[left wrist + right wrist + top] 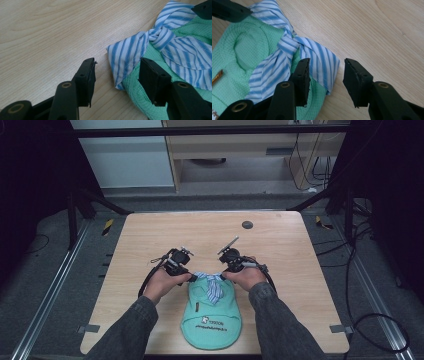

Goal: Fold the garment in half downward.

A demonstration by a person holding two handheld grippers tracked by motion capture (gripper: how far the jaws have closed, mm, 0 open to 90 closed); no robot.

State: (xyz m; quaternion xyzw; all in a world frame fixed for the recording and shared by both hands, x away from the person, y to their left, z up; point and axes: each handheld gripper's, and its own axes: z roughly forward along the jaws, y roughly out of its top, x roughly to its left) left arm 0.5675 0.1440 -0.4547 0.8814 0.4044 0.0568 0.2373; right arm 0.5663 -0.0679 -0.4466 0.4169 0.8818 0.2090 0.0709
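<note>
1. We see a wooden table (280, 245) with a small mint-green garment (212, 317) lying flat at its near edge, between the person's two forearms. It has a waffle-knit texture and white printed lettering near its lower hem; we cannot read the lettering.
2. A blue-and-white striped tie (212, 285) is knotted at the garment's far end. Its tails hang down over the green fabric, and its two upper ends spread outward to left and right.
3. Left gripper (117, 72): jaws stand wide apart and hold nothing. In the left gripper view, the striped tie's left end lies between the two jaws on the table, closer to the right-hand jaw. That jaw sits over the green knit; the other is over bare wood.
4. Right gripper (325, 75): jaws likewise wide apart, nothing clamped. In the right gripper view, the tie's right end lies between the jaws, touching or passing just beside the left-hand jaw; the other jaw is over bare table.
5. From the high view, the left hand (165, 282) and right hand (246, 277) flank the knot, one gripper at each spread end of the tie.
6. A small dark round disc (247, 224) sits at the table's far side, well apart from the garment.
7. No containers on the table.
</note>
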